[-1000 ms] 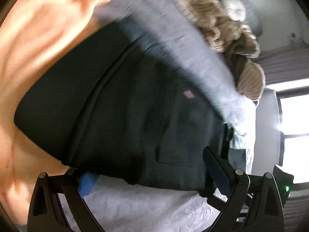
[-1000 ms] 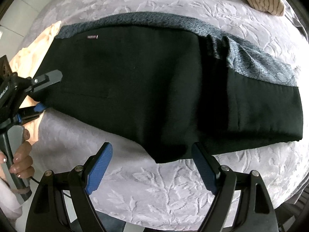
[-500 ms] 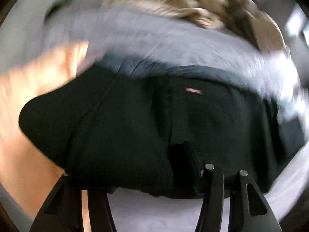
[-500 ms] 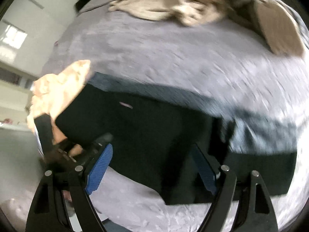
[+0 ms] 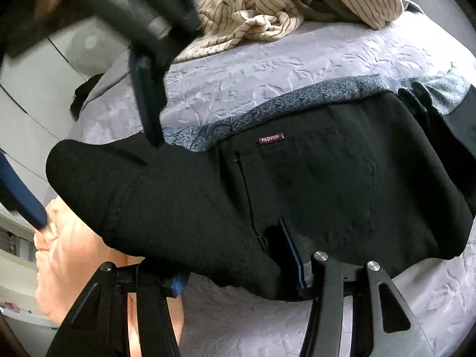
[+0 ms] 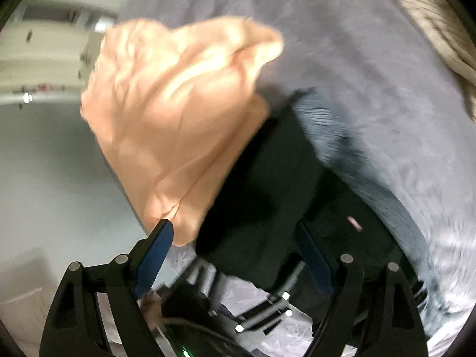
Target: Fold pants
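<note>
Black pants [image 5: 297, 178] with a small "FASHION" label [image 5: 270, 139] lie flat on the lilac bedspread [image 5: 267, 68]. My left gripper [image 5: 232, 255] is at their near edge and shut on a fold of the black fabric, which covers its left pad. My right gripper [image 5: 98, 183] hangs open above the left end of the pants, one blue pad [image 5: 145, 98] over their far edge. In the blurred right wrist view the right gripper [image 6: 235, 255] is open over the end of the pants [image 6: 267, 208], nothing between its pads.
A peach cloth [image 5: 74, 253] [image 6: 178, 119] lies at the left end of the pants by the bed's edge. A blue-grey patterned cloth [image 5: 267, 110] shows along their far side. Striped beige clothes [image 5: 267, 15] are heaped at the back.
My left gripper has closed on the near edge of the pants and rolled. The right gripper has swung left along the pants to their end by the peach cloth, still open.
</note>
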Action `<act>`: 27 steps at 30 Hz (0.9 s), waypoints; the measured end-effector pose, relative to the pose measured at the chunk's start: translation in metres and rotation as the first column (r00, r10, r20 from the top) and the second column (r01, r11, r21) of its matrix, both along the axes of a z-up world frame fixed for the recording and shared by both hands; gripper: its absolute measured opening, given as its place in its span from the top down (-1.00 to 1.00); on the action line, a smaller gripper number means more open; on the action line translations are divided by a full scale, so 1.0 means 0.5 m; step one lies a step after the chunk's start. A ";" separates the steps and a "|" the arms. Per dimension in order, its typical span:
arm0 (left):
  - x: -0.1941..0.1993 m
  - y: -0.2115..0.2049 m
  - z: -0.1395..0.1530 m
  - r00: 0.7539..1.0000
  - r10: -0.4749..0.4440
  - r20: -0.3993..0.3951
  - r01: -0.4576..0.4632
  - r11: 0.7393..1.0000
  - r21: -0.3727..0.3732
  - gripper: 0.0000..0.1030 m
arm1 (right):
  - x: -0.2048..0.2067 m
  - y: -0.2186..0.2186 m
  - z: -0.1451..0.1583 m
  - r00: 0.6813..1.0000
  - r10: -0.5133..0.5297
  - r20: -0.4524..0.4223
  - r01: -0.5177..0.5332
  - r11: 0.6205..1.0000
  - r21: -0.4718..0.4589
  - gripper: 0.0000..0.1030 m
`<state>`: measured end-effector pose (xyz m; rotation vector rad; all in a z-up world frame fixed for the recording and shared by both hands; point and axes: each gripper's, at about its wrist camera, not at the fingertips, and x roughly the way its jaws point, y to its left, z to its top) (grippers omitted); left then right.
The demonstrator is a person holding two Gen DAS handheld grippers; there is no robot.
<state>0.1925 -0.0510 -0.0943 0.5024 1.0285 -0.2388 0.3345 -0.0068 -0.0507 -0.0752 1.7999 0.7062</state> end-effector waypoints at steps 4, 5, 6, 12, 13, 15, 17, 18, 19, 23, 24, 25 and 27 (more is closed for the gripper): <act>0.002 -0.004 0.007 1.000 0.007 -0.006 -0.007 1.000 0.001 -0.05 | 0.006 0.041 -0.056 0.997 0.073 -0.035 -0.077 0.987 -0.139 -0.61; -0.003 -0.003 0.009 1.000 0.005 -0.014 -0.005 1.000 0.000 -0.05 | 0.006 0.036 -0.067 0.996 0.074 -0.043 -0.080 0.984 -0.161 -0.40; -0.003 -0.003 0.010 1.000 0.004 -0.026 -0.004 1.000 0.003 -0.05 | 0.006 0.025 -0.074 0.997 0.061 -0.051 -0.068 0.984 -0.162 0.37; -0.034 -0.050 0.091 0.997 -0.069 0.047 0.069 0.998 -0.001 -0.05 | 0.003 -0.106 0.001 0.994 -0.108 0.017 0.108 0.994 0.032 0.64; -0.037 -0.063 0.109 0.995 -0.079 0.060 0.079 0.997 -0.008 -0.05 | -0.004 -0.140 0.023 0.990 -0.140 0.025 0.138 0.987 0.087 0.64; -0.044 -0.095 0.147 0.992 -0.096 0.087 0.099 0.995 -0.028 -0.05 | -0.013 -0.200 0.054 0.979 -0.200 0.039 0.190 0.967 0.170 0.64; -0.055 -0.136 0.185 0.987 -0.118 0.114 0.123 0.991 -0.043 -0.05 | -0.033 -0.286 0.094 0.957 -0.287 0.047 0.264 0.926 0.270 0.64; -0.062 -0.158 0.201 0.984 -0.130 0.124 0.136 0.990 -0.045 -0.05 | -0.047 -0.332 0.112 0.942 -0.333 0.047 0.302 0.898 0.319 0.64; -0.070 -0.184 0.218 0.980 -0.145 0.133 0.152 0.987 -0.044 -0.05 | -0.054 -0.369 0.128 0.929 -0.368 0.044 0.329 0.875 0.356 0.64; -0.104 -0.310 0.271 0.968 -0.205 0.146 0.215 0.975 -0.062 -0.05 | -0.121 -0.556 0.183 0.864 -0.502 0.038 0.417 0.756 0.505 0.63; -0.115 -0.342 0.278 0.965 -0.220 0.144 0.232 0.970 -0.071 -0.05 | -0.141 -0.606 0.191 0.847 -0.531 0.035 0.434 0.727 0.531 0.63; -0.128 -0.378 0.279 0.960 -0.240 0.144 0.253 0.965 -0.076 -0.05 | -0.161 -0.655 0.198 0.830 -0.556 0.037 0.447 0.704 0.552 0.63; -0.158 -0.449 0.269 0.945 -0.294 0.142 0.305 0.951 -0.060 -0.05 | -0.198 -0.730 0.197 0.802 -0.596 0.041 0.469 0.670 0.575 0.63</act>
